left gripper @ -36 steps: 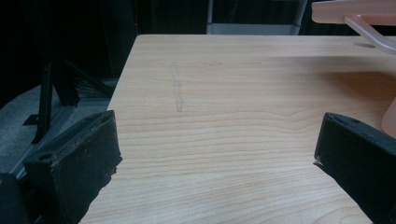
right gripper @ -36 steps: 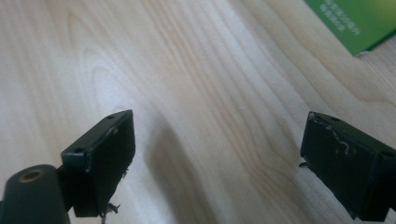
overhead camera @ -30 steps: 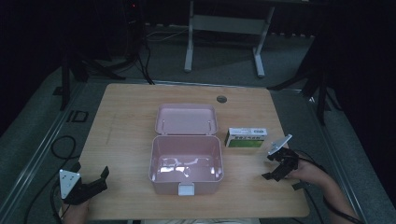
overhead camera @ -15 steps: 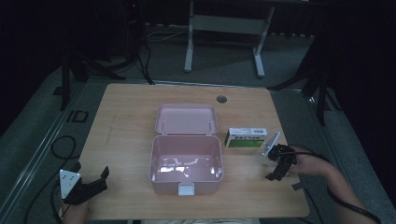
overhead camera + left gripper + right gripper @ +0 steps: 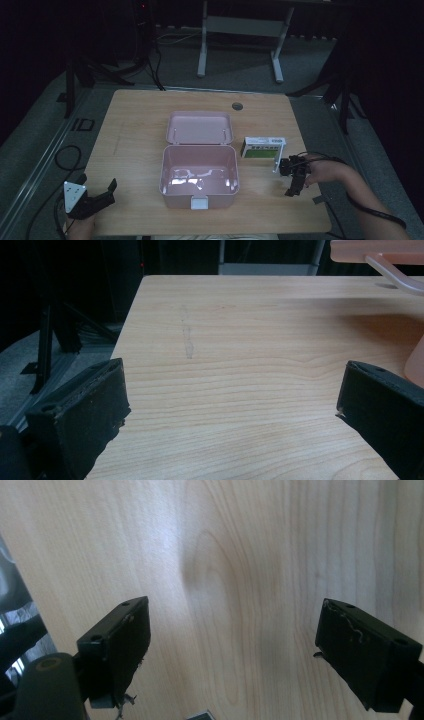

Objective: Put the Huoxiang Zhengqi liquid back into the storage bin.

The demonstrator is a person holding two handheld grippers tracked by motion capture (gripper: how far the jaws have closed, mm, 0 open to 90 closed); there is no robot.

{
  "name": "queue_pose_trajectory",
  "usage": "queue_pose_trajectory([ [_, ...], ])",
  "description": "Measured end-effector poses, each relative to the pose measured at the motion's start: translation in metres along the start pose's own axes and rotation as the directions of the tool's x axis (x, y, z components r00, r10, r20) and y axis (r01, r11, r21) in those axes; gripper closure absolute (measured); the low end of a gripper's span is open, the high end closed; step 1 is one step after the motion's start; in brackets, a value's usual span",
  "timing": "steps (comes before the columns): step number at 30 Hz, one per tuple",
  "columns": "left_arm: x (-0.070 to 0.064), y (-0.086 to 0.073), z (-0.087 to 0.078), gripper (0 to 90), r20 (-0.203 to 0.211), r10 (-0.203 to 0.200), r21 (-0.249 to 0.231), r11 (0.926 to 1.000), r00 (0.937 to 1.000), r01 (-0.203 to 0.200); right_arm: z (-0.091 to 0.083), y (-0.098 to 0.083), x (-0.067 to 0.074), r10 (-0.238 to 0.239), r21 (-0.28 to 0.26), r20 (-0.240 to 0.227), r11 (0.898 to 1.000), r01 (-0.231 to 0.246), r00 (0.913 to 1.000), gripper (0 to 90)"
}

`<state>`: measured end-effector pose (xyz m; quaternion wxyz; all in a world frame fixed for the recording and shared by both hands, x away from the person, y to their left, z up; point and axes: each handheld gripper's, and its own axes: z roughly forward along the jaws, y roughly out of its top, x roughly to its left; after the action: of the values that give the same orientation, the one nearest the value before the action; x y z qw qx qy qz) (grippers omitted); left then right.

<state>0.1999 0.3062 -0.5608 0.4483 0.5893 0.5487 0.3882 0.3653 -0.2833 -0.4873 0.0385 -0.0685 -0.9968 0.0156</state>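
We held two grippers, both with jaws spread wide and empty, the right's just narrowing a little: left gripper [image 5: 95, 199] nearest, right gripper [image 5: 294, 181] just beside one carton [image 5: 263, 148]. One open pink box [image 5: 199, 172] sat between them on the table [image 5: 140, 125].

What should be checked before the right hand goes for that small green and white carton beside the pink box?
1. Pink box lid open: ok.
2. Pink box inside free of things: ok.
3. Carton lying flat beside the box, untouched: ok.
4. Right gripper fingers apart, nothing between them: ok, though they have just been closing a little.
5. Right gripper lined up over the carton: not ok, it faces bare table.
6. Left gripper open, away from the box: ok.
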Motion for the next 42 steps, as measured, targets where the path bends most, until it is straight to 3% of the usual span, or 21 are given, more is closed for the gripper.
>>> queue_pose_trajectory([
  [10, 0.0, 0.0, 0.0, 0.3, 0.002, -0.003, 0.0, 1.0, 1.0, 0.003, -0.009, 0.026, 0.01, -0.102, -0.017, 0.002, 0.995, 0.102, 0.9948, 15.0],
  [25, 0.001, 0.0, 0.0, 0.3, 0.007, -0.002, -0.002, 1.0, 1.0, 0.002, -0.029, 0.064, 0.014, -0.217, -0.04, 0.017, 0.975, 0.218, 0.976, 15.9],
  [30, 0.001, 0.0, 0.0, 0.3, 0.007, -0.002, -0.002, 1.0, 1.0, 0.002, -0.048, 0.073, 0.008, -0.23, -0.083, 0.035, 0.969, 0.232, 0.9726, 15.9],
  [42, 0.001, 0.0, -0.001, 0.3, 0.011, -0.002, -0.004, 1.0, 0.9999, 0.002, -0.085, 0.08, -0.016, -0.219, -0.103, 0.1, 0.968, 0.229, 0.9706, 19.2],
])
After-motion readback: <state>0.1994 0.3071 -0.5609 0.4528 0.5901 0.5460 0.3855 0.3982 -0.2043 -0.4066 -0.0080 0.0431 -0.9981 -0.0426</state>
